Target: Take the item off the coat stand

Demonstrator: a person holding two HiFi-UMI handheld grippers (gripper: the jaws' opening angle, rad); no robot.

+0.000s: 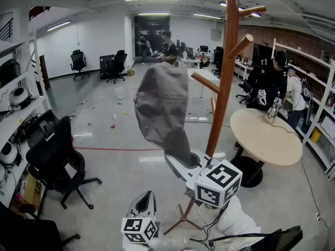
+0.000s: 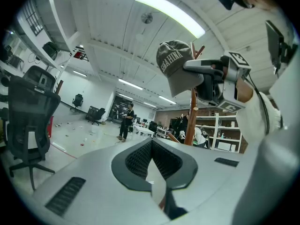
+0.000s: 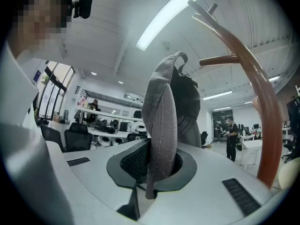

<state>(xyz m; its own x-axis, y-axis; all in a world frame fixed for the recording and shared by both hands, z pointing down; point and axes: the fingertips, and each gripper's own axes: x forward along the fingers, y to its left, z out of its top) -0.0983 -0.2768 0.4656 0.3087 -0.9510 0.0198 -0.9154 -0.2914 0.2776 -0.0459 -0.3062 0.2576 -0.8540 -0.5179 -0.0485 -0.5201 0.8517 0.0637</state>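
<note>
A grey cap (image 1: pixel 159 109) hangs in the air just left of the brown wooden coat stand (image 1: pixel 226 72), clear of its pegs. My right gripper (image 1: pixel 191 161) is shut on the cap's brim from below. In the right gripper view the brim (image 3: pixel 161 125) stands upright between the pads, with the stand (image 3: pixel 262 111) curving up at the right. My left gripper (image 1: pixel 146 196) is lower, near the bottom edge, shut with nothing in it. The left gripper view looks up past its own shut jaws at the cap (image 2: pixel 176 62) and the right gripper (image 2: pixel 201 71) holding it.
A round beige table (image 1: pixel 261 140) stands right of the stand, with a person (image 1: pixel 269 85) beside it. A black office chair (image 1: pixel 52 161) and white shelves (image 1: pixel 15 119) are at the left. Other people (image 1: pixel 167 48) and desks are at the far end of the room.
</note>
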